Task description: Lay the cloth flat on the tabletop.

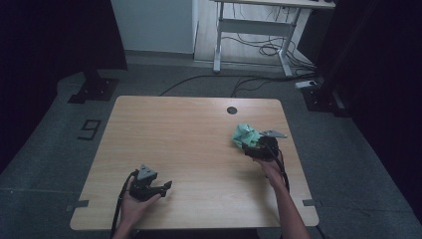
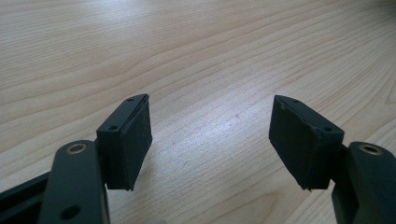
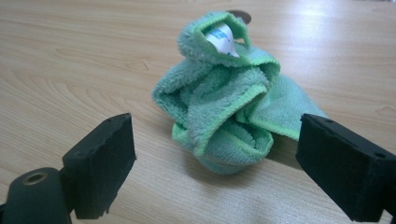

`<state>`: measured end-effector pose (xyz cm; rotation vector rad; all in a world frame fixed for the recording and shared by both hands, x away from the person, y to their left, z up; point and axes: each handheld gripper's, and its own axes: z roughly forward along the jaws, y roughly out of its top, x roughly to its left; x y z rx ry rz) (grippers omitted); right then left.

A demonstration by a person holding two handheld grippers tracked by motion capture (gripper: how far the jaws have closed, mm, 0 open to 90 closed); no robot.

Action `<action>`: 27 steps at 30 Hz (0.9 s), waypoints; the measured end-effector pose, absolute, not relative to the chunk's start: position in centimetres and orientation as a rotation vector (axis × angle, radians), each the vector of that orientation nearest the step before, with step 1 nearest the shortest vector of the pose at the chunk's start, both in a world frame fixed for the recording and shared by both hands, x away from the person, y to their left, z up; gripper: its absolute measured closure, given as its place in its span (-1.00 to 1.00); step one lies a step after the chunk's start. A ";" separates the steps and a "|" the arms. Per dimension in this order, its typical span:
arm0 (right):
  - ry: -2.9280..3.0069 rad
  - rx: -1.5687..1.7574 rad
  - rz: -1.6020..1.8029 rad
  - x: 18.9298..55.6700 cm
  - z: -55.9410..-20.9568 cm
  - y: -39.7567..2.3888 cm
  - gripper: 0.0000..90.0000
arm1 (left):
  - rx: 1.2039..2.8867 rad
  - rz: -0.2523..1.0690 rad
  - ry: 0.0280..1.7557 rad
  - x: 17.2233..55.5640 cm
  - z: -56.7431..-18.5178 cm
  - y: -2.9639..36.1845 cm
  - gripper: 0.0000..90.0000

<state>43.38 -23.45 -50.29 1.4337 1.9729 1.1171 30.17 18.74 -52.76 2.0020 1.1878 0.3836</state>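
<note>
Cloth: a crumpled mint-green microfibre cloth sits bunched in a heap on the right half of the light wooden bench, folds curling upward.
Label: a small white tag pokes out of the top fold of the heap.
Cloth against right claw: in the right gripper view it lies just ahead of the right claw, in line with the gap between the two black jaws but beyond their tips, touching neither.
Right claw: spread wide, nothing between the jaws; in the high view it sits right beside the cloth's near edge, held by the person's right hand.
Left claw: over at the near left of the bench, the left claw is spread wide too, bare wood between its pads, well apart from the cloth.
Bench detail: a dark round cable grommet sits near the far edge, beyond the cloth.
</note>
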 end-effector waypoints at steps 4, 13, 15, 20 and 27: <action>1.977 1.439 1.110 44.0 -50.4 -23.4 -0.74 | 2.012 0.382 1.179 30.1 -52.8 18.5 -0.34; 1.975 1.434 1.075 45.3 -50.4 -23.0 -0.74 | 2.005 0.369 1.184 30.2 -53.0 18.6 -0.34; 1.976 1.434 1.069 45.6 -50.3 -22.8 -0.74 | 2.001 0.366 1.184 30.2 -53.0 18.5 -0.34; 1.972 1.445 1.069 46.5 -50.1 -22.5 -0.74 | 2.006 0.364 1.178 30.2 -53.0 18.4 -0.34; 1.974 1.470 1.051 48.0 -50.4 -22.5 -0.74 | 2.002 0.364 1.185 30.2 -53.0 18.7 -0.34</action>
